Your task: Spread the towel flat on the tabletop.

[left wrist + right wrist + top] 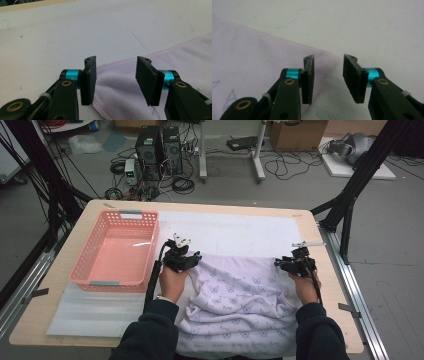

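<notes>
Lilac terry, printed with small butterflies — the towel (240, 295) lies rumpled over the bench's (325, 270) near edge, its far hem straight across the middle. It looks soft and light, likely to sag, so the two far corners seem the best holds. The left tongs (116, 75) and right tongs (329, 75) each gape open astride a corner — nothing pinched.

Pink basket (116, 251) on white mat (240, 231), computer towers (159, 146) beyond table (75, 226)

both tools, left (187, 256) and right (290, 263), held level, jaws parted.
</notes>
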Tool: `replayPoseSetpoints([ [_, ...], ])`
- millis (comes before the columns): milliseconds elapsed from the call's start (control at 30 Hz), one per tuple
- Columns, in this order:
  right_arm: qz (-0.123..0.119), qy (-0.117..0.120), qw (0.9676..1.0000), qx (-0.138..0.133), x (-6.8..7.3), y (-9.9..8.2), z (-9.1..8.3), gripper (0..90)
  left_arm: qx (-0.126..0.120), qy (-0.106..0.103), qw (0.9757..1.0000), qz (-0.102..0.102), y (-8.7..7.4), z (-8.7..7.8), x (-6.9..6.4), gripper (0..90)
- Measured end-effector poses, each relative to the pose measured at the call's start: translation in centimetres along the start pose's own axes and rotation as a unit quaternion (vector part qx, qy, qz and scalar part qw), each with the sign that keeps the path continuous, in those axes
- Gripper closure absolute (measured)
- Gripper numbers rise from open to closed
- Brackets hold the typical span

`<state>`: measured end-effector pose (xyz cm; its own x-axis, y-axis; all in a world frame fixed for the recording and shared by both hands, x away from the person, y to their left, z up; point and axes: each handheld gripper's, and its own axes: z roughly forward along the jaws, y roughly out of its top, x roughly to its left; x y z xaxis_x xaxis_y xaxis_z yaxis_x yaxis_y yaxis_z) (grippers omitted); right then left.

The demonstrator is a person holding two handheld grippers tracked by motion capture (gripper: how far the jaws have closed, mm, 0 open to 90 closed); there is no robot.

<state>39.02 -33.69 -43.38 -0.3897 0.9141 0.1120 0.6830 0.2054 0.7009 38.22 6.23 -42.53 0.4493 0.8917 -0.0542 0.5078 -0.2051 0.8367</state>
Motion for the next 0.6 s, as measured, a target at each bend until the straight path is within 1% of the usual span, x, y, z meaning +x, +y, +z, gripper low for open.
replayPoseSetpoints([
  [33, -0.017, -0.001, 0.9997, 0.015, 0.2, 0.1, 0.6, 70.1, 0.001, -0.002, 1.0000, -0.003, 0.0, 0.0, 0.0, 50.9],
  [67, -0.041, -0.007, 0.9988, 0.027, 0.5, 0.3, 1.0, 76.9, 0.005, -0.004, 1.0000, -0.001, -0.1, 0.0, -0.1, 50.9],
  [100, -0.060, 0.002, 0.9978, 0.028, 0.5, 0.6, 1.1, 85.8, 0.007, -0.006, 1.0000, 0.000, -0.1, 0.0, -0.1, 50.9],
  [133, -0.082, -0.009, 0.9958, 0.039, 0.5, 1.0, 1.2, 86.7, 0.009, -0.007, 0.9999, 0.000, -0.1, 0.0, -0.1, 50.8],
  [167, -0.108, -0.044, 0.9921, 0.048, 0.6, 1.5, 1.3, 87.0, 0.012, -0.008, 0.9999, 0.000, -0.2, 0.1, -0.3, 50.8],
  [200, -0.127, -0.084, 0.9873, 0.044, 0.5, 2.0, 1.3, 87.0, 0.017, -0.011, 0.9998, 0.004, -0.3, 0.1, -0.3, 50.7],
  [233, -0.123, -0.106, 0.9863, 0.030, 0.1, 2.5, 1.1, 87.0, 0.021, -0.012, 0.9997, 0.006, -0.3, 0.1, -0.4, 50.7],
  [267, -0.117, -0.132, 0.9843, 0.012, -0.3, 2.8, 0.9, 86.9, 0.026, -0.014, 0.9996, 0.007, -0.4, 0.1, -0.5, 50.5],
  [300, -0.104, -0.148, 0.9835, -0.002, -0.7, 3.0, 0.8, 86.8, 0.030, -0.016, 0.9994, 0.009, -0.5, 0.1, -0.6, 50.0],
  [333, -0.090, -0.152, 0.9843, -0.010, -1.0, 3.0, 0.7, 86.1, 0.036, -0.017, 0.9992, 0.010, -0.5, 0.2, -0.6, 49.6],
  [367, -0.083, -0.149, 0.9854, -0.009, -1.2, 2.9, 0.6, 85.1, 0.041, -0.020, 0.9990, 0.007, -0.6, 0.4, -0.6, 49.1],
  [400, -0.082, -0.141, 0.9866, -0.009, -1.2, 2.8, 0.6, 83.3, 0.045, -0.023, 0.9987, 0.006, -0.7, 0.5, -0.6, 48.1],
  [433, -0.082, -0.137, 0.9871, -0.015, -1.1, 2.6, 0.4, 78.2, 0.047, -0.027, 0.9985, 0.004, -0.8, 0.7, -0.7, 47.3],
  [467, -0.082, -0.132, 0.9876, -0.024, -0.9, 2.3, 0.1, 72.8, 0.046, -0.038, 0.9982, -0.003, -0.8, 0.9, -0.7, 46.5],
  [500, -0.077, -0.123, 0.9889, -0.031, -0.9, 2.1, -0.2, 70.7, 0.045, -0.045, 0.9979, -0.007, -0.9, 1.1, -0.9, 45.9],
  [567, -0.061, -0.103, 0.9923, -0.032, -1.0, 1.9, -1.0, 65.2, 0.046, -0.057, 0.9973, -0.004, -1.0, 1.6, -1.5, 45.3],
  [600, -0.052, -0.092, 0.9939, -0.033, -1.0, 1.8, -1.4, 64.0, 0.051, -0.059, 0.9970, 0.001, -1.2, 1.9, -1.8, 45.3],
])
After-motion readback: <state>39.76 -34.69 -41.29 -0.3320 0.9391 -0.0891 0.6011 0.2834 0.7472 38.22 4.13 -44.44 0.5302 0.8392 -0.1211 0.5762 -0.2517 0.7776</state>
